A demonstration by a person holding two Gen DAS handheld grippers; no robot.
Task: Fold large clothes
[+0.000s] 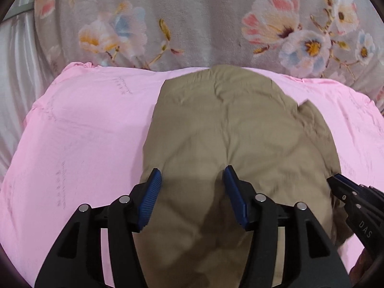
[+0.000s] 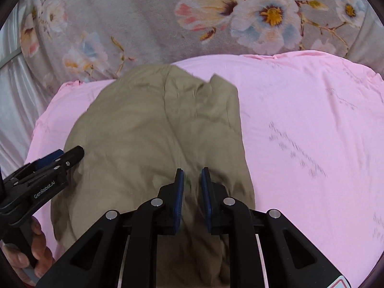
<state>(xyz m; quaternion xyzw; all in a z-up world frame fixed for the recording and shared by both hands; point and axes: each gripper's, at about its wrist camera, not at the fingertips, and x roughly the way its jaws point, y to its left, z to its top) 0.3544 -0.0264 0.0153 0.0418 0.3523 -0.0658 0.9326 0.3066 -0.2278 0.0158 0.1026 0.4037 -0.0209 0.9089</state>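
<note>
We have the khaki garment point(image 1: 230, 129) lying on the pink sheet point(image 1: 79, 129), its far edge close to where the sheet meets the grey floral blanket point(image 1: 192, 19). It looks already doubled over at least once: in the right wrist view a second layer with a notched corner sits on top at the far end, and the whole thing reads as a compact oblong rather than a spread-out piece of clothing. So we judge the fold to be well under way, though not finished, since the surface is rumpled and the edges do not line up cleanly.

Our left gripper point(image 1: 192, 177) hangs over the near half of the cloth with its blue pads point(image 1: 153, 187) clearly apart; no cloth sits between them, and they seem to be above the fabric rather than pinching it. Our right gripper point(image 2: 192, 180) has its pads drawn close together with only a narrow gap (a shadowed strip of khaki shows through it, but we cannot tell whether any fabric is actually caught there). A hand point(image 2: 36, 247) shows at the lower left of the right wrist view, wrapped round the left tool's handle.

What seems left, by our reckoning, is one more fold or a smoothing of the wrinkles, then squaring the stack.
</note>
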